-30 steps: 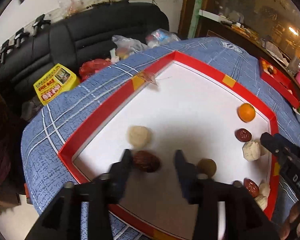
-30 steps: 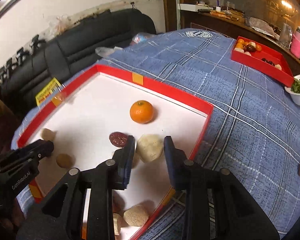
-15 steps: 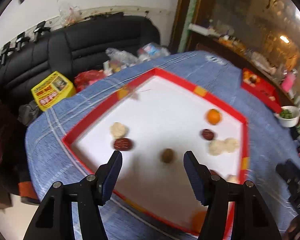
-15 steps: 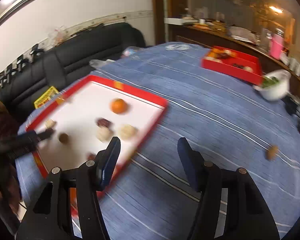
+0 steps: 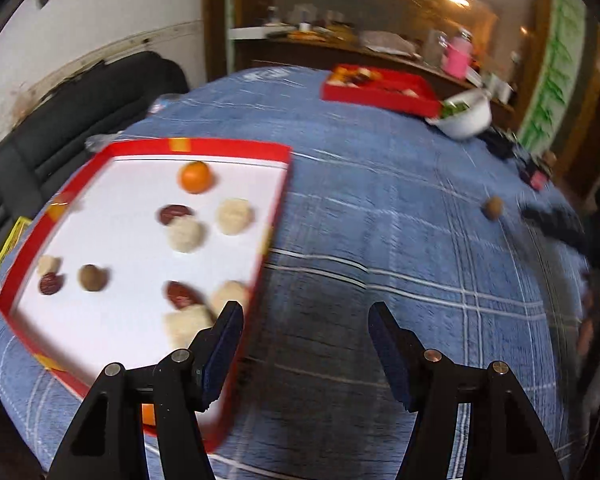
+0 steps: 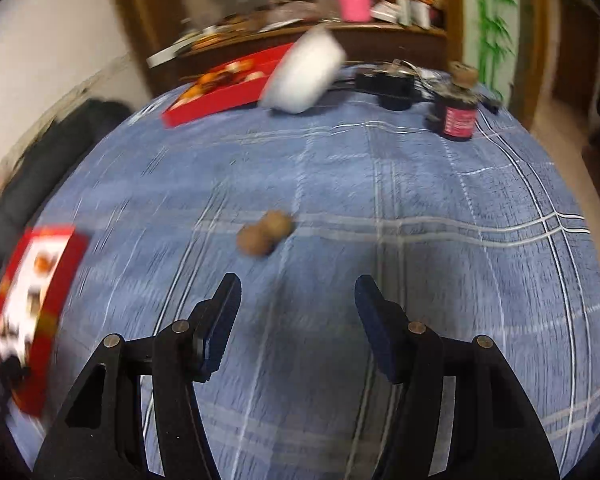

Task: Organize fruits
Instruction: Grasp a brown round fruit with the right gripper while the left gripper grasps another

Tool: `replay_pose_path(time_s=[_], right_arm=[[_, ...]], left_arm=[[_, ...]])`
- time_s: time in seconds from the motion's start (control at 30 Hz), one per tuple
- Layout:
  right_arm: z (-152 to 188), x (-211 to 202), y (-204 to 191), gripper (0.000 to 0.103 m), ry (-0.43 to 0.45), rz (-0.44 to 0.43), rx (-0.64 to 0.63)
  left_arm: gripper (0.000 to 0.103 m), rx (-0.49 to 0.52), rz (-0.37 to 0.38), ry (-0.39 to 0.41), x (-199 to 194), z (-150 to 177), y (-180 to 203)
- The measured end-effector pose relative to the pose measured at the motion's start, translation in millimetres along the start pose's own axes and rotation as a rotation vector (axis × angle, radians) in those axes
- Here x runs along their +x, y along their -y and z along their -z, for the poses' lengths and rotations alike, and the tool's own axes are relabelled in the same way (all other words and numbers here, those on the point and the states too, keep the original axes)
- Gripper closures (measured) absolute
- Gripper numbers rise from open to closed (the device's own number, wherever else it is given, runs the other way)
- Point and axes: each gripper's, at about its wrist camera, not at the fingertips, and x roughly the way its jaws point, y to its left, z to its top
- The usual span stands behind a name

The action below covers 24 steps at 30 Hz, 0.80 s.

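While most of the fruit sits in a tray, one piece lies loose on the cloth, so the sorting looks partly done.

Stray fruit: a small round brown fruit [image 6: 265,233] rests alone on the blue plaid tablecloth [image 6: 420,184], well apart from both trays; motion blur doubles its outline, so its exact shape is unclear.

Right gripper [image 6: 296,312]: fingers spread apart and empty, hovering above the cloth with the brown fruit just ahead of the gap, slightly to its left.

Left gripper [image 5: 304,340]: fingers spread apart, holding nothing, over bare cloth beside the tray's right rim.

Near tray: a large red-rimmed white tray [image 5: 278,216] holds a round orange citrus [image 5: 196,177], several pale cream knobbly fruits [image 5: 234,216], dark red glossy dates [image 5: 175,214] and another small brown round fruit [image 5: 93,277]; they lie scattered, kinds mixed, not grouped.

Far tray: a smaller red tray [image 5: 380,98] at the table's far side carries fruit too blurred to name.

Bystanders: a white bowl of greens [image 5: 464,114] and a dark jar with a red label [image 6: 458,114].

Done: most fruit is contained.

Left: likely collecting the stray piece and grouping like with like.
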Motion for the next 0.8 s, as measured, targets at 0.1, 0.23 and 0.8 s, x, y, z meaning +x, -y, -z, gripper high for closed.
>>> replay_pose_path(time_s=[0.1,0.23,0.8], right_arm=[[-22.0,19.4,-0.1,0.044,-0.011,0.009,0.021],[-45.5,51.5,-15.3,0.046,-0.071,0.031,0.004],[24.1,3.3,36.8,0.083,-0.091,-0.099,0.053]], left_arm=[[0.04,0.016,0.004,-0.015,4.6,1.8,6.2],[0.04,0.009,0.004,-0.03,11.7,1.7,8.3],[0.039,0.191,0.151,-0.042,32.5,-9.9,116.0]])
